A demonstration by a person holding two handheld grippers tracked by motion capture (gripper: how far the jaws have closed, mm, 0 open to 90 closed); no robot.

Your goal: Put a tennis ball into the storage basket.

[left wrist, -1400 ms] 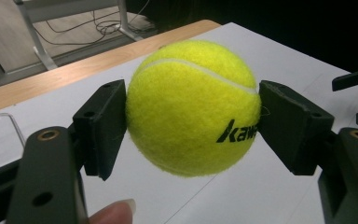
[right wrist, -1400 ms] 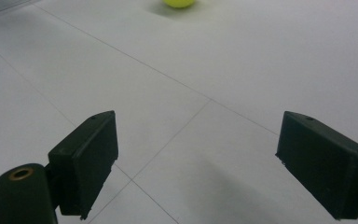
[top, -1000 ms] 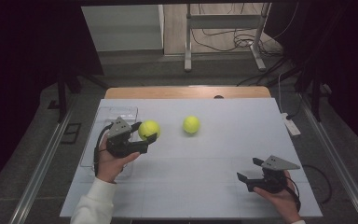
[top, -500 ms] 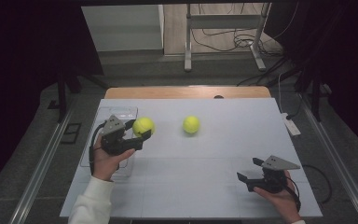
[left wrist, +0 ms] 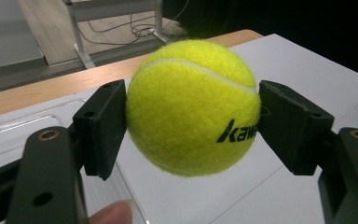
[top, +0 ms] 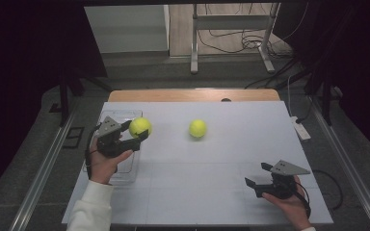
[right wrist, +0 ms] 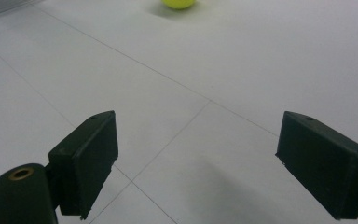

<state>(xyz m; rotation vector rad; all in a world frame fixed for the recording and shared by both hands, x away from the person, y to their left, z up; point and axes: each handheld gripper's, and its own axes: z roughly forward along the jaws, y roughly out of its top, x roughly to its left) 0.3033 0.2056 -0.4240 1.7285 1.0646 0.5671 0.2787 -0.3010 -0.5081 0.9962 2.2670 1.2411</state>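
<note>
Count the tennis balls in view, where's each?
2. One tennis ball is clamped in the left gripper, above the clear tray at the table's left. The other ball lies free on the white table, near the middle. None appears hidden.

Black printed letters "kaw", cut off at the right by a black pad of the left tool (left wrist: 193,116), readable on the fuzzy yellow-green felt tennis ball (left wrist: 193,105), low on its right side, below the curved white seam. No other lettering, number or sign legible anywhere else.
</note>
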